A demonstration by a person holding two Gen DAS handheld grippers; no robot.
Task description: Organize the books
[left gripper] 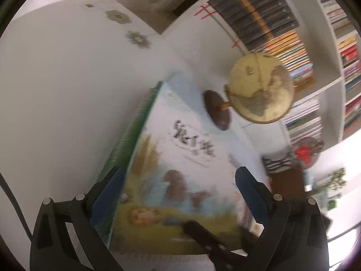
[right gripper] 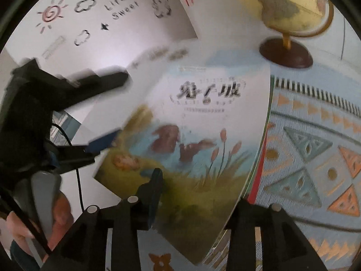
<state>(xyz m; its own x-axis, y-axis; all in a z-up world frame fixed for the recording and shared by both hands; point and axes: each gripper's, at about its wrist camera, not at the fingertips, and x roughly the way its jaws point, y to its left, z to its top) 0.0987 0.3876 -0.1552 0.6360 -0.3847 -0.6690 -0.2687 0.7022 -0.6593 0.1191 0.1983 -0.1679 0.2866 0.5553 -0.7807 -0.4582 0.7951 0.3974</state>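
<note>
Bookshelf (left gripper: 270, 22) fills the wall behind the globe (left gripper: 259, 90), packed w/ upright spines. A patterned mat (right gripper: 304, 146) spreads below & in front of the globe's dark base.

Book stack is on the near side of the globe base, close to it but apart. On top is a picture book (left gripper: 180, 158). A green-spined book (left gripper: 133, 124) sits under it, and more may lie below. Can't tell if the stack rests on the mat or is held just above it.

Handling, as a guess: large, thin hardcovers. Stiff boards, so no flop. Glossy faces, so prob. slippery, and the top book could slide off the green one if tipped. The stack likely has some weight, so it wants both tools. Best hold is at opposite edges, pinching the whole stack and not the top cover alone.

Look: pale sky cover w/ brown rabbits, reeds, yellow-green grass and a dark brush-style title. Blurred.

Left gripper (left gripper: 179, 171) has its jaws wide. They straddle the stack on the side away from the globe, blue pads by each edge. Can't tell if they press.

Right gripper (right gripper: 198, 187) has its jaws part-way apart. The cover's near edge sits between them and doesn't look clamped.
</note>
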